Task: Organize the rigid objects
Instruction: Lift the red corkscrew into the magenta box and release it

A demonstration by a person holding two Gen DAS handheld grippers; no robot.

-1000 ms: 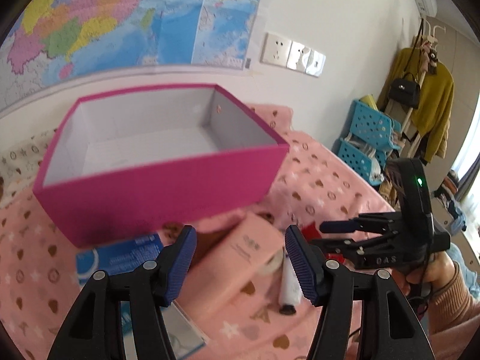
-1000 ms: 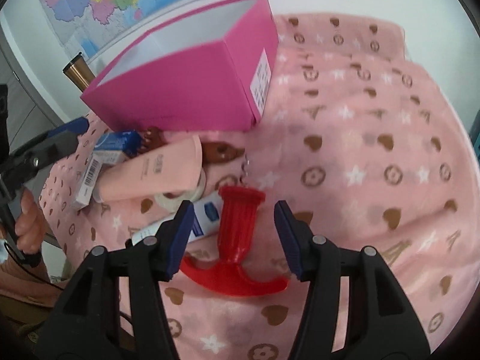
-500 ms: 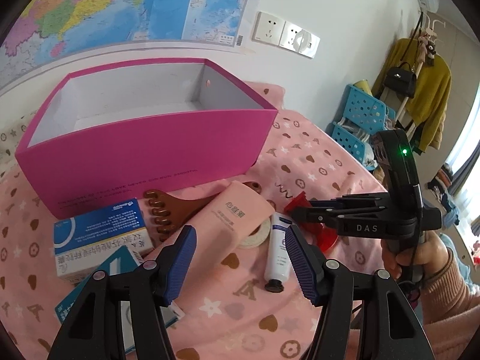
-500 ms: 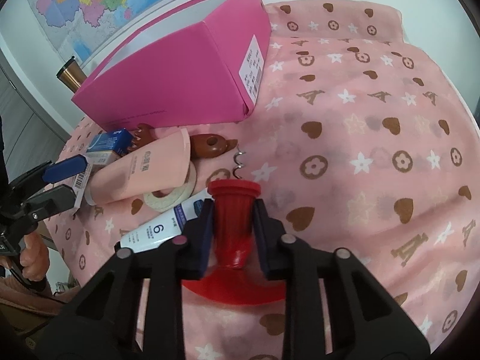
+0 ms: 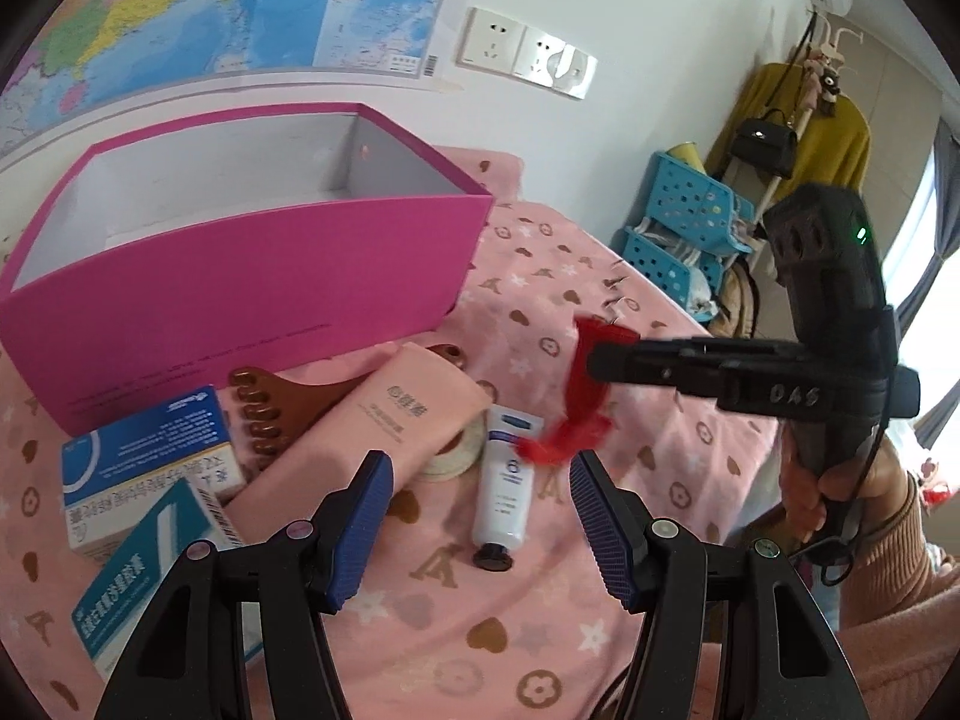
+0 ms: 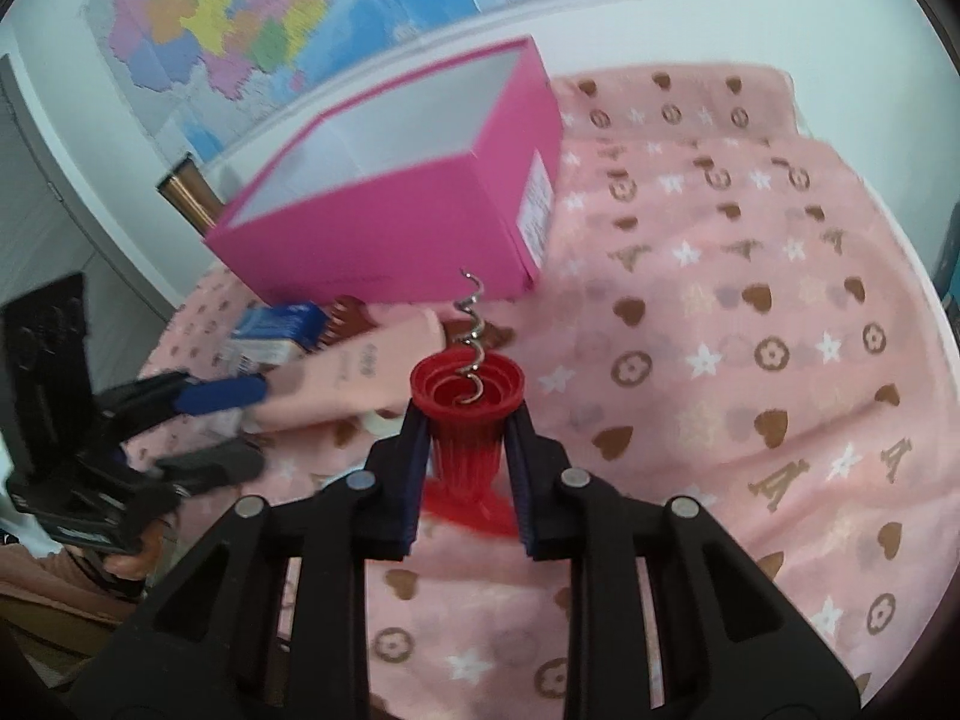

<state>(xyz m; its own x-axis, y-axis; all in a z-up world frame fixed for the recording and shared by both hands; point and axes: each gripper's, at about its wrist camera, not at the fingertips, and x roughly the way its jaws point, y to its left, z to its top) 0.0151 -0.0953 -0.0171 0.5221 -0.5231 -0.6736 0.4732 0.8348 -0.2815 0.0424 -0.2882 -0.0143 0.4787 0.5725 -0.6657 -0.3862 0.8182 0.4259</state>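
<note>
My right gripper is shut on a red plastic corkscrew and holds it above the pink blanket, its metal spiral pointing toward the open pink box. In the left wrist view the corkscrew shows as a red blur at the tip of the right gripper. My left gripper hangs open and empty over a white tube, a peach tube and a roll of tape. The pink box stands behind them.
A brown comb-like massager and two blue-and-white cartons lie left of the peach tube. A person's hand grips the right tool. Blue baskets and hung clothes stand beyond the bed at the right. A copper tumbler stands behind the box.
The right gripper closed on the red corkscrew and lifted it off the blanket. The left gripper drifted back a little, bringing more of the items into view.
</note>
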